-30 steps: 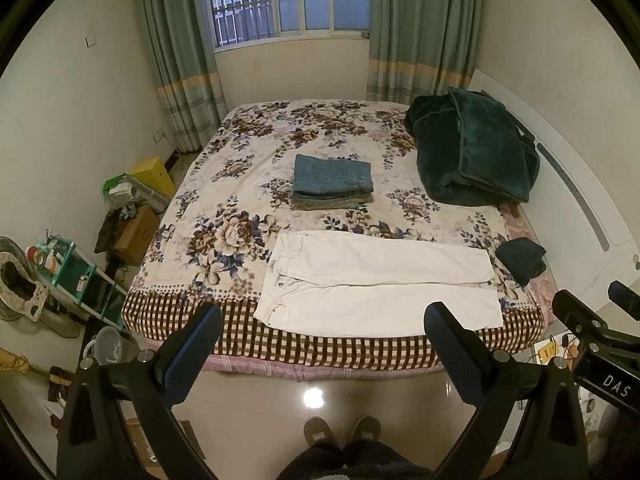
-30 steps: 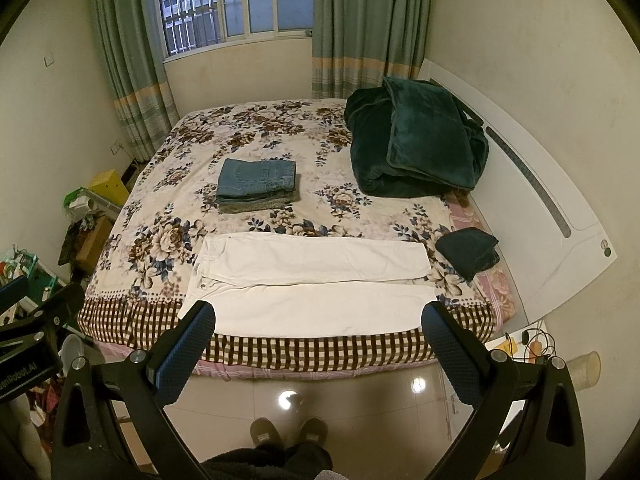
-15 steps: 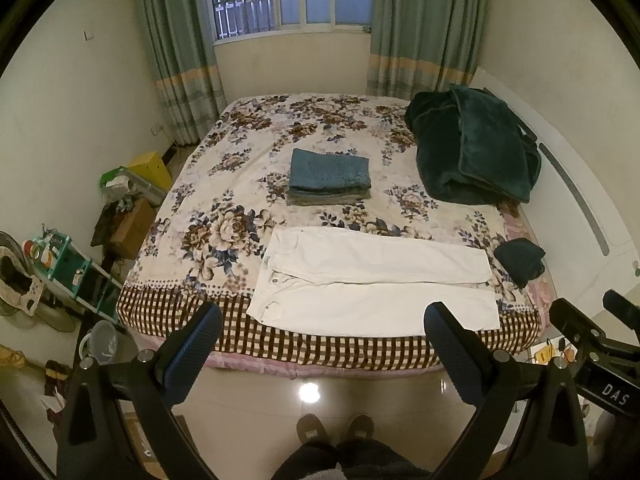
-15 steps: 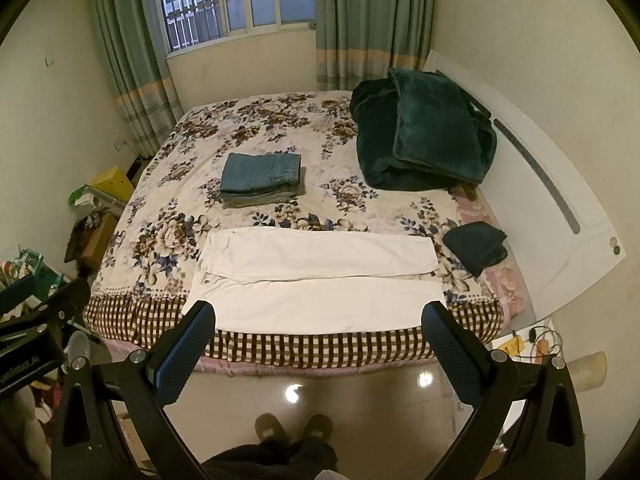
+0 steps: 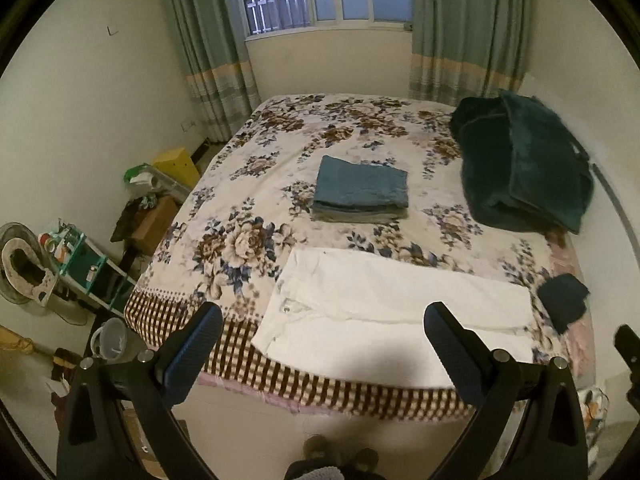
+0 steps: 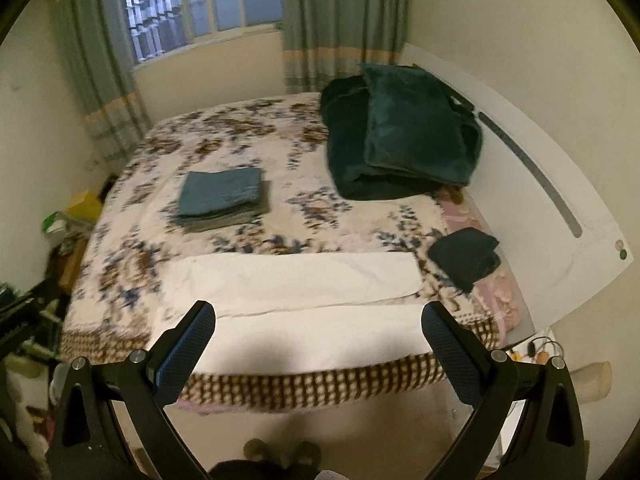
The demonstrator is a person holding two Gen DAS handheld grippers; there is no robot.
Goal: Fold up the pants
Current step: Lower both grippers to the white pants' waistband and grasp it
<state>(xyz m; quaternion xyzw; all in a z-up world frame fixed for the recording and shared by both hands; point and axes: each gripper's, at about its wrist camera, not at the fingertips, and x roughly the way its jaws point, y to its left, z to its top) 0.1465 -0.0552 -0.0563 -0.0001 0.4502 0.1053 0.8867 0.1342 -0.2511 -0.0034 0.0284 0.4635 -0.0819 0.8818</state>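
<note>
White pants [image 5: 384, 312] lie flat along the near edge of the bed [image 5: 280, 144], waistband at 9 o'clock, legs toward 3 o'clock, both legs side by side. Left tongs [image 5: 324, 328] are spread wide and hold nothing, hovering off the bed's near edge. Right tongs [image 6: 318, 326] are also spread wide and hold nothing.

Around the pants: one stack of folded clothes [image 5: 360, 192] at 12 o'clock, blue piece on top; one dark green blanket [image 5: 524, 164] heaped at 1–2 o'clock; one small dark folded cloth [image 5: 562, 300] at 3 o'clock just off the leg ends. Nothing lies on the pants.

Left view only: one yellow box [image 5: 178, 164], one teal rack [image 5: 86, 268] and one fan [image 5: 20, 264] on the floor at 9 o'clock. Right view only: the white headboard [image 6: 560, 200] at 3 o'clock, and cables on the floor below it. Right view is blurred.
</note>
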